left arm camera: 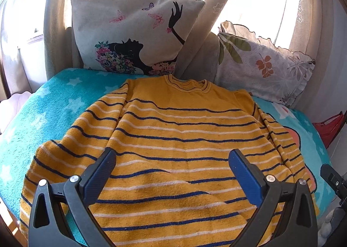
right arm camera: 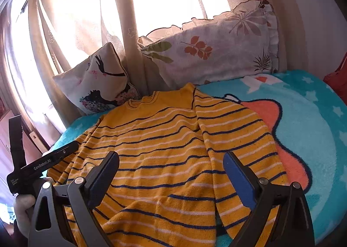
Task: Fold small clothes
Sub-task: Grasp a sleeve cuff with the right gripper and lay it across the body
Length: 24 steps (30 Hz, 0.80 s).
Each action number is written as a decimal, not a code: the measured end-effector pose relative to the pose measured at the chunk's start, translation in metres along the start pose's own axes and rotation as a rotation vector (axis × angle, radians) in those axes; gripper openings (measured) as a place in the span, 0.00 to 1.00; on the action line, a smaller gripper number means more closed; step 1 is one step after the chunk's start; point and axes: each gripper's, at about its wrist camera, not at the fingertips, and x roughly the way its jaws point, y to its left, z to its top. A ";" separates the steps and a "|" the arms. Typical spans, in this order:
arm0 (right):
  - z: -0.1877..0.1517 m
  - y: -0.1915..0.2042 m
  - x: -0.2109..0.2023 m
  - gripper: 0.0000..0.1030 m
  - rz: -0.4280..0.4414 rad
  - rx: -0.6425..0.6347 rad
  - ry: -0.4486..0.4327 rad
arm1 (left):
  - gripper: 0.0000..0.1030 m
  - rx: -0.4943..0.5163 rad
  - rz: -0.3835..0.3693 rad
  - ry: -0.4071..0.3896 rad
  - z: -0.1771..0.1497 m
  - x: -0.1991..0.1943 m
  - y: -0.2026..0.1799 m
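A turquoise star blanket (left arm camera: 54, 103) covers the bed. On it a yellow striped sweater (left arm camera: 177, 138) lies flat, collar farthest from both grippers, hem nearest. The left gripper (left arm camera: 172, 166) and right gripper (right arm camera: 171, 166) hover above the sweater's hem end, fingers spread wide, grasping nothing; neither looks clearly nearer.

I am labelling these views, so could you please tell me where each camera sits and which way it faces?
Left wrist: on the left gripper, looking over the yellow striped sweater toward the pillows; its open fingers show.
Right wrist: on the right gripper, angled from the sweater's right; open fingers and the left gripper show.
Shared: sweater, silhouette pillow, leaf pillow.
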 end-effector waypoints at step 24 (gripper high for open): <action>-0.015 -0.082 0.020 0.11 -0.241 -0.144 0.247 | 1.00 0.020 0.004 0.195 -0.047 0.057 0.000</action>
